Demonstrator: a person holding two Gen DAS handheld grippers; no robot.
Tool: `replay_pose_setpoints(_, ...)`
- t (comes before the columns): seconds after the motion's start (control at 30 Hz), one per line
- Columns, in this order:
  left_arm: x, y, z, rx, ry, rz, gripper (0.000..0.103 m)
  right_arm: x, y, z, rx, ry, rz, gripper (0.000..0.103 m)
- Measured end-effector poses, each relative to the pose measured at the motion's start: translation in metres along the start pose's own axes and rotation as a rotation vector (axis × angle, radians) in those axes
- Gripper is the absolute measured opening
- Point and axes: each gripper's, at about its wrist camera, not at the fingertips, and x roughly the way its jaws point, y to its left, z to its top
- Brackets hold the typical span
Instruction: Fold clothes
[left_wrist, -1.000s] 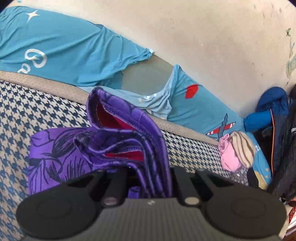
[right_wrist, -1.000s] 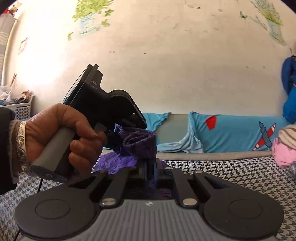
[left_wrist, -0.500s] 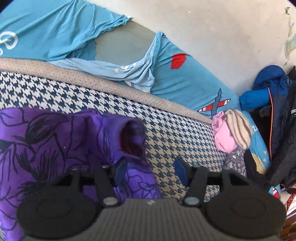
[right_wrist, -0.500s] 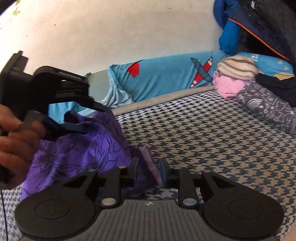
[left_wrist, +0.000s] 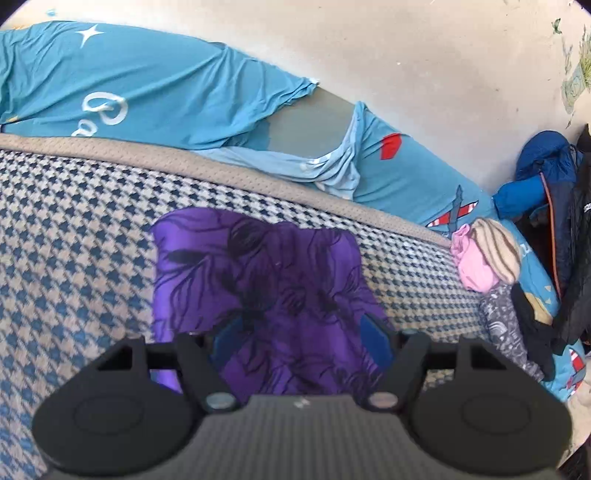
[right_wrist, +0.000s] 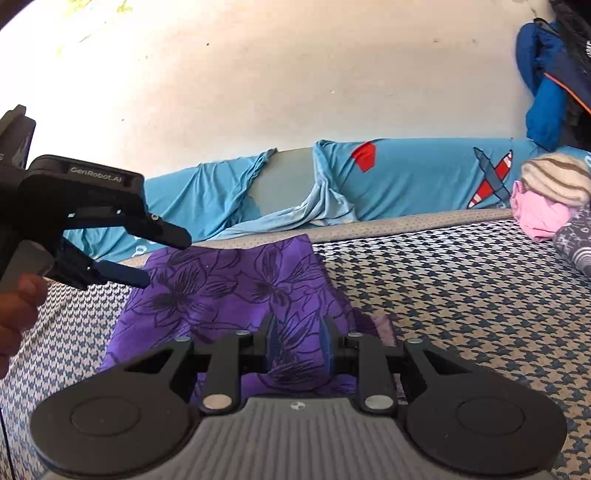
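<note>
The bed (left_wrist: 74, 229) with its houndstooth cover fills the lower half of both your wrist views, and the blue sheet (left_wrist: 155, 88) is bunched along the wall across the upper part of each frame. The purple floral garment (left_wrist: 258, 280) lies flat on the bed at the centre of your left view and at centre-left of your right view (right_wrist: 221, 291), folded into a rough rectangle. At the right edge sits a small pile of clothes (left_wrist: 484, 258), a striped piece on top of a pink one. Your left gripper (left_wrist: 299, 339) is spread wide, its fingers straddling the near edge of the garment and holding nothing. Your right gripper (right_wrist: 297, 347) is partly open above the garment's near edge, with no cloth pinched between its blue pads.
</note>
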Motion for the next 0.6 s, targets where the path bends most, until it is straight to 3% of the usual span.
replay_pose_setpoints(0.17,0.000,0.020,-0.036,0.038,0.030,0.074,0.070,0.017,0.003,-0.012,-0.018,0.101,-0.058,0.024)
replay_pose_setpoints(0.3,0.011,0.024,-0.063,0.079,0.058,0.125,0.076,0.031,-0.004,-0.021,0.034,0.204,-0.094,0.030)
replay_pose_setpoints(0.47,0.022,0.049,-0.073,-0.066,0.087,0.087,0.084,0.034,-0.007,-0.023,0.050,0.216,-0.105,0.031)
replay_pose_setpoints(0.6,0.020,0.049,-0.076,-0.049,0.079,0.097,0.085,0.032,-0.002,-0.024,0.023,0.213,-0.120,0.031)
